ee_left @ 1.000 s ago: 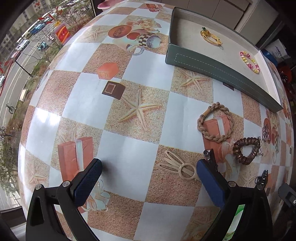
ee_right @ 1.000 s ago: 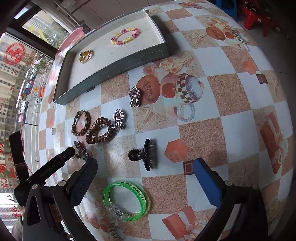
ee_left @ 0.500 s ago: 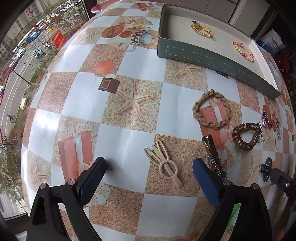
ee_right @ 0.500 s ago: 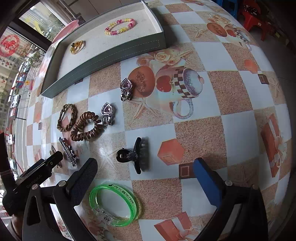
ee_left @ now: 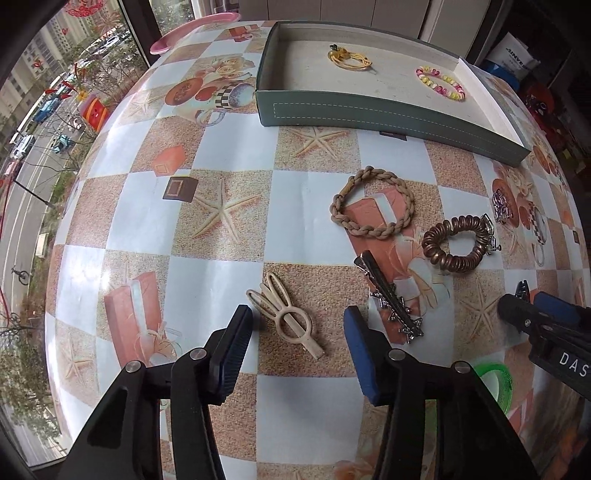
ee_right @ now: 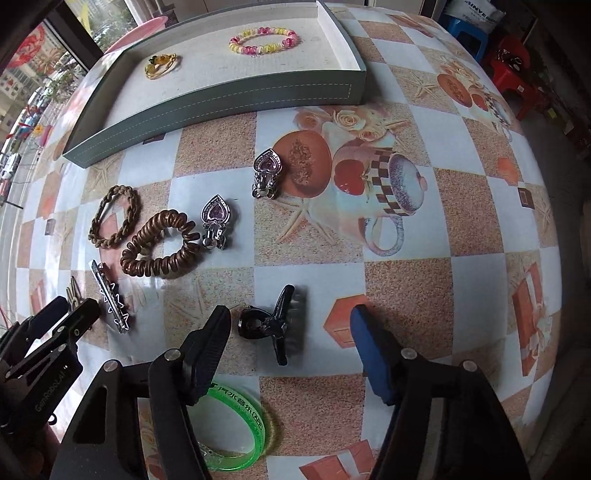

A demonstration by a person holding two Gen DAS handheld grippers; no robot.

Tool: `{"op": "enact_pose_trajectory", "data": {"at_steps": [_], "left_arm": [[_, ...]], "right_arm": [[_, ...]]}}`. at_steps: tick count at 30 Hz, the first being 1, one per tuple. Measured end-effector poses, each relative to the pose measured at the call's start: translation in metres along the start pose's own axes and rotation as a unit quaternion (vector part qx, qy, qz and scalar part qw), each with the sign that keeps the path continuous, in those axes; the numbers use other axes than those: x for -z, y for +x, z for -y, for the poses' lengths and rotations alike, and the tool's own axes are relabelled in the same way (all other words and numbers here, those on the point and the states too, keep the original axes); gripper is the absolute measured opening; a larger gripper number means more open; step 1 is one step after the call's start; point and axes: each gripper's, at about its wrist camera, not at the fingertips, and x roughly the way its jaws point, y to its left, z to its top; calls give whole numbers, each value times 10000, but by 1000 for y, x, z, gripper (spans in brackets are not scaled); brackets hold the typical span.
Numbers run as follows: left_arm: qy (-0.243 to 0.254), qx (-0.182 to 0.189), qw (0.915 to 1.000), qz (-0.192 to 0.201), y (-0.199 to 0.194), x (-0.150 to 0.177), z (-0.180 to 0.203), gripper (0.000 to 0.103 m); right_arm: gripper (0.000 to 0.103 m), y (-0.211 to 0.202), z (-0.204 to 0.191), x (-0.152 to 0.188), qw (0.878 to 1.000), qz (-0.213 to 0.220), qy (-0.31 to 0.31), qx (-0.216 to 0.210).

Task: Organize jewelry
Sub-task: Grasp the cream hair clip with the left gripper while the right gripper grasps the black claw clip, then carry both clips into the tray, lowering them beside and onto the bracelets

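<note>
Both jaws, just closing, stand apart; left gripper (ee_right: 55, 321) reads "GenRobot.AI", right gripper (ee_left: 535, 314) "DAS".

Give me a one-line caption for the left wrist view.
Left gripper, jaws just narrowed but open, straddles a beige bunny-ear hair clip on the checkered tablecloth.

I note the counter (ee_left: 229, 140) wears a checkered cloth printed with starfish, gift boxes and cups. A pink dish (ee_left: 192, 29) sits at its far edge by the window (ee_left: 44, 110). Red stools (ee_right: 517, 70) stand beyond, on the floor.
</note>
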Motion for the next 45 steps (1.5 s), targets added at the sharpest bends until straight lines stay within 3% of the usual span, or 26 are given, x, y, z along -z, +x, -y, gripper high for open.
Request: {"op": "enact_pose_trajectory", "data": {"at_steps": [2,3,5,13,17,26,37,45], "left_arm": [[39,30,10000,30,-3,1,4,50],[90,31,9999,51,-5,1,6,39],[174,65,9998,74,-13,7,8,33],[66,607,9980,145,-14,7,-24,33],[39,664,9974,260,-21,2,-37,33],[103,902,9940,607,-52,-26,-43,33],[87,1266,9855,1125,-88,-95,-40,33],[150,1188,9825,1428,-89,-153,-34,33]], "right_arm": [[50,-1,-3,0,9999,38,-84,49],[46,-2,-6,-1,9999,56,-115,76],[26,-4,-8,-1,9998,104,-152,94],[26,-13,11,3,9991,206,38,-367],[26,-23,23,5,9966,268,187,-753],[26,-57,38,-12,9911,492,309,-1196],[26,-93,42,-78,9826,819,350,-1627],[26,-103,45,-140,9781,1119,306,-1730]]}}
